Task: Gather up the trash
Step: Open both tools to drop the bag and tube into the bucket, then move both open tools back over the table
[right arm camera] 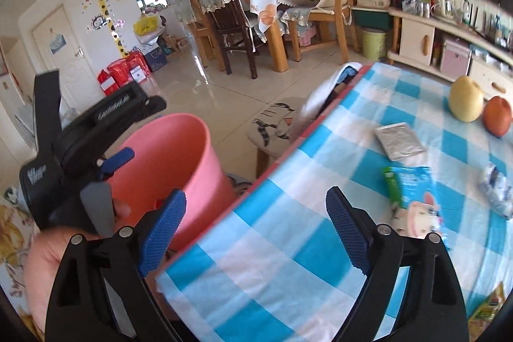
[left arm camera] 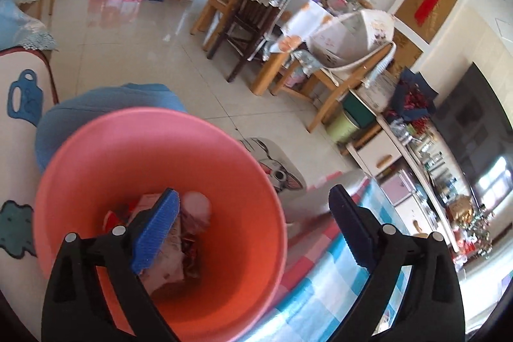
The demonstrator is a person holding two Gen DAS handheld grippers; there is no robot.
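A pink bin [left arm camera: 160,169] stands beside the checked table; wrappers and a pink cup [left arm camera: 195,207] lie in its bottom. My left gripper [left arm camera: 253,229] is open and empty, hanging over the bin's mouth. In the right wrist view the bin [right arm camera: 179,162] is at the table's left edge, with the left gripper's body [right arm camera: 80,156] above it. My right gripper [right arm camera: 256,229] is open and empty over the table's near edge. On the blue-checked cloth [right arm camera: 288,262] lie a silver packet [right arm camera: 399,140], a blue and green wrapper [right arm camera: 413,197] and a crumpled white wrapper [right arm camera: 497,189].
A pear [right arm camera: 465,100] and an orange fruit [right arm camera: 497,116] sit at the table's far right. A cat-print stool [right arm camera: 275,124] stands by the table's edge. Dining chairs [right arm camera: 237,15], a green bin [right arm camera: 373,42] and a sideboard [right arm camera: 449,31] are beyond.
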